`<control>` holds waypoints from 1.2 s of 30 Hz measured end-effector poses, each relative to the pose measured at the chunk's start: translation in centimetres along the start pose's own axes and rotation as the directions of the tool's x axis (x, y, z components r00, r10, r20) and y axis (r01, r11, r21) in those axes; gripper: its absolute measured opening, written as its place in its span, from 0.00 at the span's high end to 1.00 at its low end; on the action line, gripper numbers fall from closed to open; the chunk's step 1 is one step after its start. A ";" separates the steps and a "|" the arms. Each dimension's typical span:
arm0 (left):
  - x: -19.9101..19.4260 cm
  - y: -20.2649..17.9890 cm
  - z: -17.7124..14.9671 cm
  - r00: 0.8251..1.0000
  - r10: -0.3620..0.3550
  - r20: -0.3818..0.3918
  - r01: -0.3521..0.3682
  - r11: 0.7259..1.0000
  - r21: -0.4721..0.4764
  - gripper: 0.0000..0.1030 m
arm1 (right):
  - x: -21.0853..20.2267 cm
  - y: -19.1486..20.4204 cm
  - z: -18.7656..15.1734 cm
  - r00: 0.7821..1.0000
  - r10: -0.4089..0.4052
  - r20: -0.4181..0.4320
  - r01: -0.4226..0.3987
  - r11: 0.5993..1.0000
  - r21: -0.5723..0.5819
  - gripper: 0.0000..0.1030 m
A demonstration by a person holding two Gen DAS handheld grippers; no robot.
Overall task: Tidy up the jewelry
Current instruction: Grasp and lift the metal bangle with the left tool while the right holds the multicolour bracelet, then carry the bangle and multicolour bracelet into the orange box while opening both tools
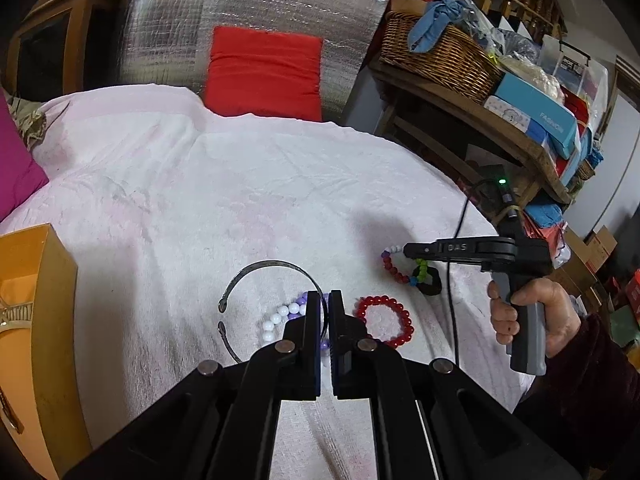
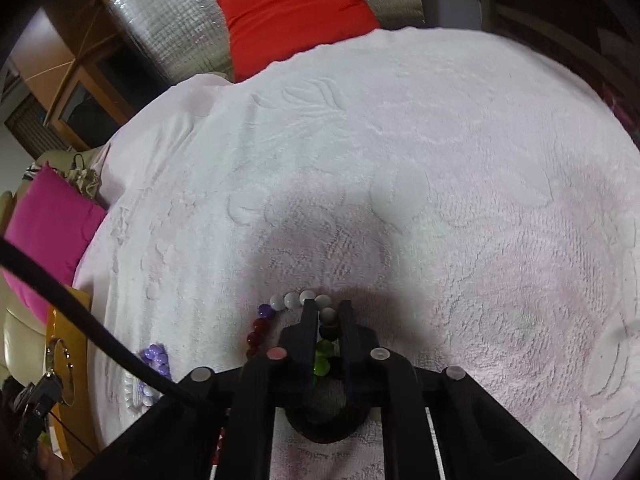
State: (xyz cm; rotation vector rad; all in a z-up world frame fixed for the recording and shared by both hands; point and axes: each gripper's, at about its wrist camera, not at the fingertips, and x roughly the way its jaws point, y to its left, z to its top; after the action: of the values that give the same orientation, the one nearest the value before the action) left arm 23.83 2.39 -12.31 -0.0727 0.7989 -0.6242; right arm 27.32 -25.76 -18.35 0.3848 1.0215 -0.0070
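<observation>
On the pale pink blanket (image 1: 240, 184) lie a dark metal open bangle (image 1: 256, 272), a white-and-purple bead bracelet (image 1: 280, 316), a red bead bracelet (image 1: 386, 322) and a multicoloured bead bracelet (image 1: 394, 270) beside a black ring (image 1: 430, 282). My left gripper (image 1: 325, 300) is low over the white-and-purple bracelet, its jaws nearly together around the bangle's rim. My right gripper (image 2: 327, 308) straddles the multicoloured bracelet (image 2: 280, 304); white, dark and green beads sit between its narrowly parted fingers, over the black ring (image 2: 326, 426).
An orange box (image 1: 36, 320) stands at the left edge of the blanket. A red cushion (image 1: 264, 72) and a magenta cushion (image 1: 16, 168) lie at the back and left. A cluttered wooden shelf with a wicker basket (image 1: 436, 56) stands to the right.
</observation>
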 end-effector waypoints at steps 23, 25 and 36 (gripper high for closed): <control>-6.2 1.6 -1.0 0.987 0.086 0.136 -0.080 0.996 -0.047 0.97 | -7.8 9.0 -2.3 0.926 0.322 0.196 -0.283 0.937 -0.203 0.90; -7.4 2.7 -1.5 0.984 0.101 0.147 -0.091 0.993 -0.072 0.97 | -7.8 10.9 -3.0 0.918 0.353 0.182 -0.308 0.921 -0.237 0.90; -15.6 10.7 -6.7 0.938 0.299 0.178 -0.243 0.929 -0.279 0.97 | -7.0 22.1 -7.3 0.865 0.501 0.031 -0.460 0.816 -0.350 0.90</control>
State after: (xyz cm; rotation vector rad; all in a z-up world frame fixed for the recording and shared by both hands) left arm 16.24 20.79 -10.05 -0.2556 0.6562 -0.2414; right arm 21.60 -4.03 -9.02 0.3194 0.7608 0.5919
